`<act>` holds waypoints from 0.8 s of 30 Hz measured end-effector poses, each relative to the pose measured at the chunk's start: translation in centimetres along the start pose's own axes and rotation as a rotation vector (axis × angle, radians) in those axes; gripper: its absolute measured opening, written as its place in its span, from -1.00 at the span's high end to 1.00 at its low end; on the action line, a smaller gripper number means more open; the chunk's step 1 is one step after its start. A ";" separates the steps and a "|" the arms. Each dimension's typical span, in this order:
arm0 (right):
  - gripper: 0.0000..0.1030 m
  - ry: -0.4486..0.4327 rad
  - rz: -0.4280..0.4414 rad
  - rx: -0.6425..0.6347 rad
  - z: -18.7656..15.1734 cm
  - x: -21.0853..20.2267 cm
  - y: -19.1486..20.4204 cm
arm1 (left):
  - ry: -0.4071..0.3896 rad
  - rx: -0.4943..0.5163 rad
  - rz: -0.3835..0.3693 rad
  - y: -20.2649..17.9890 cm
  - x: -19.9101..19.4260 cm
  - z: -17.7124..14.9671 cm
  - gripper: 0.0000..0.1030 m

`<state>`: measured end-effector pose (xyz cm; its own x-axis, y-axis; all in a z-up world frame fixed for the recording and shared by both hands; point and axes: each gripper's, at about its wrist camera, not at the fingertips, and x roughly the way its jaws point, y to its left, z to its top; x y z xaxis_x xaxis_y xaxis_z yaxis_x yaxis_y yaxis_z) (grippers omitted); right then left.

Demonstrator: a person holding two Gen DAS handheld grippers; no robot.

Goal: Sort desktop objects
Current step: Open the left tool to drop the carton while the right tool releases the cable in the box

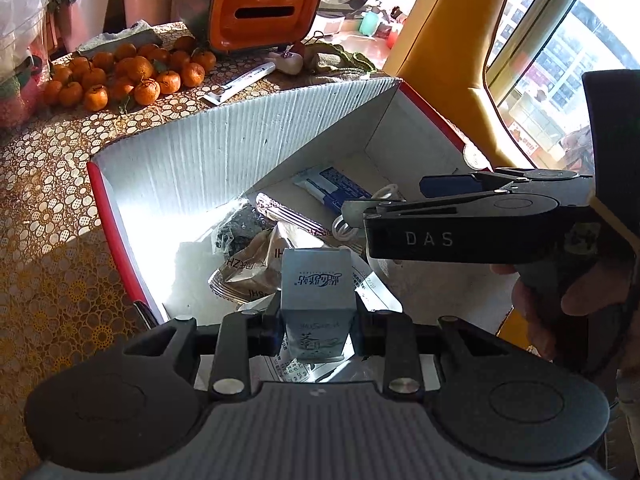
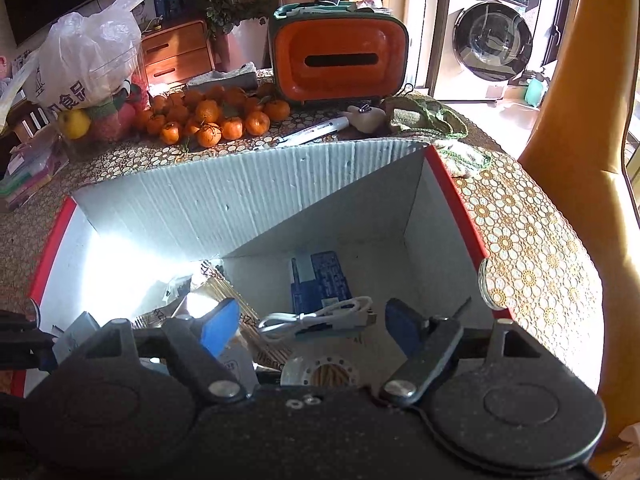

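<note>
Left wrist view: the left gripper (image 1: 318,320) has its jaws clamped on a small grey-blue carton (image 1: 317,292), held upright above the open red-edged cardboard box (image 1: 224,148), presumably for dropping in; printed script on its face, edges crisp; below lie a snack packet (image 1: 248,268) and a blue tube (image 1: 336,188). Right wrist view: the right gripper (image 2: 312,328) hangs over the same box with jaws apart, empty; a coiled white cable (image 2: 320,316) lies beneath; tangerines (image 2: 208,120) sit on the surface behind.

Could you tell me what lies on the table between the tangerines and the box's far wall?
A white tube, seen in both views, between the tangerines and the box.
</note>
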<state>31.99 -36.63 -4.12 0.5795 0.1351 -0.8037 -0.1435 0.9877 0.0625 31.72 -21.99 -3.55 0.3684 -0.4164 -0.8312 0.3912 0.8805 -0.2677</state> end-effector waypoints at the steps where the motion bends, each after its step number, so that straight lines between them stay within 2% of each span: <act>1: -0.58 -0.004 0.005 0.002 0.1 -0.3 0.0 | -0.001 -0.006 0.001 0.0 -0.1 0.0 0.43; 4: -0.59 -0.016 0.003 -0.007 0.2 -1.0 0.1 | -0.005 -0.017 0.002 0.1 -0.5 0.0 0.39; 6: -0.59 -0.022 0.007 -0.006 0.1 -1.4 0.0 | -0.006 -0.015 0.010 -0.1 -0.8 0.0 0.26; 8: -0.60 -0.028 0.010 -0.002 -0.1 -1.9 0.0 | -0.008 -0.011 0.035 -0.3 -1.1 0.0 -0.53; 10: -0.60 -0.033 0.010 -0.002 -0.3 -2.4 -0.1 | -0.030 -0.005 0.057 -0.4 -1.6 -0.2 -0.55; 13: -0.60 -0.038 0.008 0.005 -0.7 -3.2 -0.3 | -0.038 -0.025 0.055 -0.1 -2.2 -0.3 -0.55; 24: -0.60 -0.078 0.037 0.014 -2.0 -6.6 -1.0 | -0.089 0.007 0.074 -1.0 -4.8 -1.8 -0.55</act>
<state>26.72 -38.64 -0.12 0.6350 0.1763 -0.7521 -0.1549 0.9829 0.0996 28.09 -20.50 -0.18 0.4696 -0.3686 -0.8022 0.3659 0.9082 -0.2031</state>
